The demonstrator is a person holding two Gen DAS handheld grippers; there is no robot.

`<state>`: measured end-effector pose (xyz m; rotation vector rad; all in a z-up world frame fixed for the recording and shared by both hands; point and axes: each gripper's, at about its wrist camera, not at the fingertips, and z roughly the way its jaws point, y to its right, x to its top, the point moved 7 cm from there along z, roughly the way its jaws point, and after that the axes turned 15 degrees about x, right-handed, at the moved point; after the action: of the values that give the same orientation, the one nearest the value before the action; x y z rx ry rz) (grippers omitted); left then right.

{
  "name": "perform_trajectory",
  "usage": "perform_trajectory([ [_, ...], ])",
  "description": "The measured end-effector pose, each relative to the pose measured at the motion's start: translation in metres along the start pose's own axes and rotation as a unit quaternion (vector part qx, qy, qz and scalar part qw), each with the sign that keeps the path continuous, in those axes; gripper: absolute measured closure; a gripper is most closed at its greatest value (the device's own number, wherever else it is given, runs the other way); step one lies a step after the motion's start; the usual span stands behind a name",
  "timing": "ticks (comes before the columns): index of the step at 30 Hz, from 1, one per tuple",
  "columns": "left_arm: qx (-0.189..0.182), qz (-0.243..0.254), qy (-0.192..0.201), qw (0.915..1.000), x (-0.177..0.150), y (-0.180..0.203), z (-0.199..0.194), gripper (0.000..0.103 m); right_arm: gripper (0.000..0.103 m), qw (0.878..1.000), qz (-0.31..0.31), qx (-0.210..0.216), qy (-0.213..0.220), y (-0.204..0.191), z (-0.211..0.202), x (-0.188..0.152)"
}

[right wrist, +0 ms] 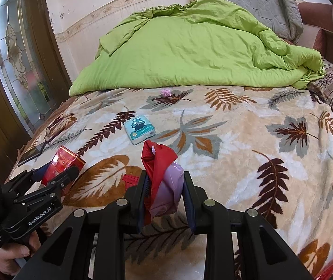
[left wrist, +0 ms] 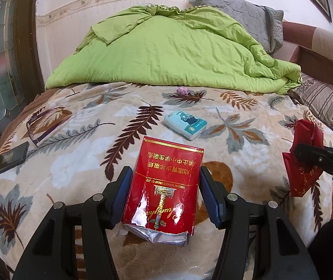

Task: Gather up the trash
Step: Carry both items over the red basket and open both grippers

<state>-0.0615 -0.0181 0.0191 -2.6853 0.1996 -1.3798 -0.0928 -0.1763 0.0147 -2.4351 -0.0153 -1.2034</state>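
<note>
Red pack (left wrist: 164, 184) clamped in my left gripper (left wrist: 164, 186) | right gripper (right wrist: 165, 186) pinches red bag (right wrist: 159, 163), likely for trash | tissue pack (left wrist: 185, 125), pink wad (left wrist: 181, 91) left on bed (left wrist: 259, 163)

The red cigarette pack (left wrist: 164, 184), seen upside down in the left wrist view, carries the gold line "SHANGHAI TOBACCO GROUP CO.,LTD", a cursive gold brand name too inverted to read surely, and rows of gold Chinese characters. On the body of the left gripper (right wrist: 61, 175), white lettering reads "GenRobot.AI". Small print on the blue tissue packet (left wrist: 185, 124) and gold script on the red plastic bag (left wrist: 303, 163) are too small to make out.
</note>
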Motion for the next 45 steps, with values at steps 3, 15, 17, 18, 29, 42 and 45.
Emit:
perform_trajectory([
  [3, -0.006, 0.001, 0.003, 1.0000, 0.001, 0.002, -0.003, 0.047, 0.073, 1.000, 0.004, 0.001, 0.003, 0.001, -0.004, 0.000],
  [15, -0.153, 0.053, 0.022, 0.9866, 0.016, 0.081, -0.074, 0.047, 0.073, 0.996, 0.080, -0.016, 0.040, 0.035, -0.099, -0.024],
  [17, -0.188, 0.065, 0.027, 0.9796, 0.021, 0.105, -0.091, 0.047, 0.073, 0.992, 0.106, -0.044, 0.058, 0.059, -0.139, -0.032],
  [18, -0.215, 0.076, 0.027, 0.9733, 0.023, 0.122, -0.102, 0.047, 0.073, 0.990, 0.113, -0.053, 0.063, 0.064, -0.151, -0.035],
  [29, -0.437, 0.180, -0.049, 0.8797, -0.009, 0.302, -0.212, 0.047, 0.073, 0.946, 0.216, -0.204, 0.128, 0.146, -0.339, -0.112],
  [42, -0.452, 0.218, -0.109, 0.8581, -0.043, 0.347, -0.213, 0.033, 0.033, 0.922, 0.277, -0.227, 0.146, 0.181, -0.374, -0.157],
  [45, -0.433, 0.198, -0.103, 0.8733, -0.031, 0.328, -0.196, 0.033, 0.033, 0.929, 0.262, -0.214, 0.150, 0.176, -0.367, -0.144],
])
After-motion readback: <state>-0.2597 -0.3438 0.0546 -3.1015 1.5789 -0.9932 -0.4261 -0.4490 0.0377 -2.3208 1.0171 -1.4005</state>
